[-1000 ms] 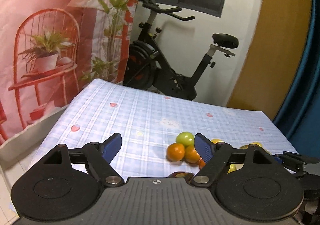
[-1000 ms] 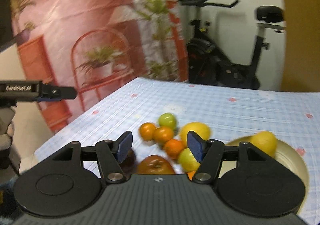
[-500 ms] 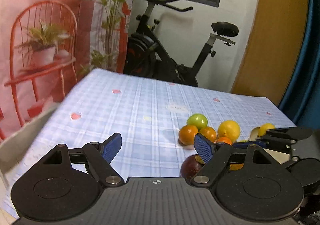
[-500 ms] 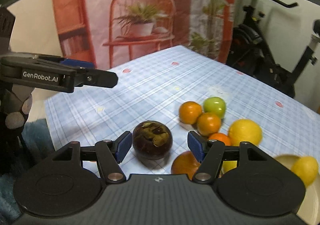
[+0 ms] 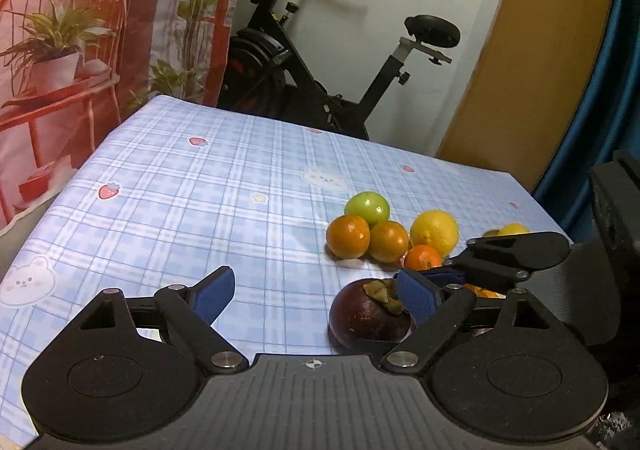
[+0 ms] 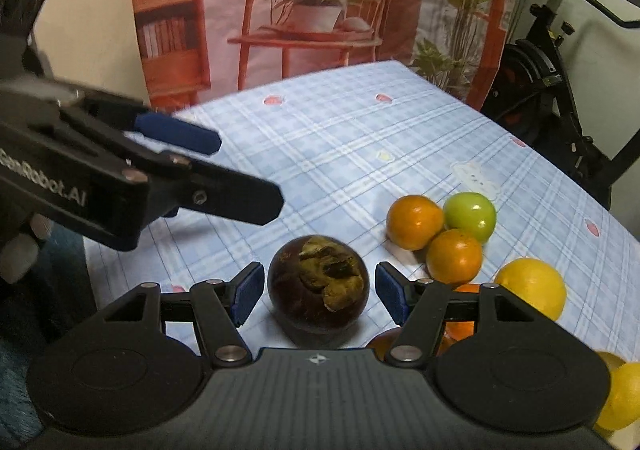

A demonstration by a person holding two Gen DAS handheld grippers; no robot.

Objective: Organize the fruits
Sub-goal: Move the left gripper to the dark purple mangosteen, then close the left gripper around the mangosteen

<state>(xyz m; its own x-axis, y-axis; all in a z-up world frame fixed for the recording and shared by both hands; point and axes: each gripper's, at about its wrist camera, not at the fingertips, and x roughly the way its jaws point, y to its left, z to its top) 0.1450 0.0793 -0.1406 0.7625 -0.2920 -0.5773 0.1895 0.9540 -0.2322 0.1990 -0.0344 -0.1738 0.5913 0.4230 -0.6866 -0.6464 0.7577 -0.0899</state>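
I am looking across a worktop wearing a blue checked cloth printed with strawberries and little bears. Behind it an exercise bike is standing against a white wall, and a printed backdrop showing a red chair and potted plant is hanging beside it.

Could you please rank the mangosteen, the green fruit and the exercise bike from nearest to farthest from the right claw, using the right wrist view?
1. Mangosteen, between the open right claw fingers.
2. Green fruit, farther back, to the right.
3. Exercise bike, beyond the table, far right.
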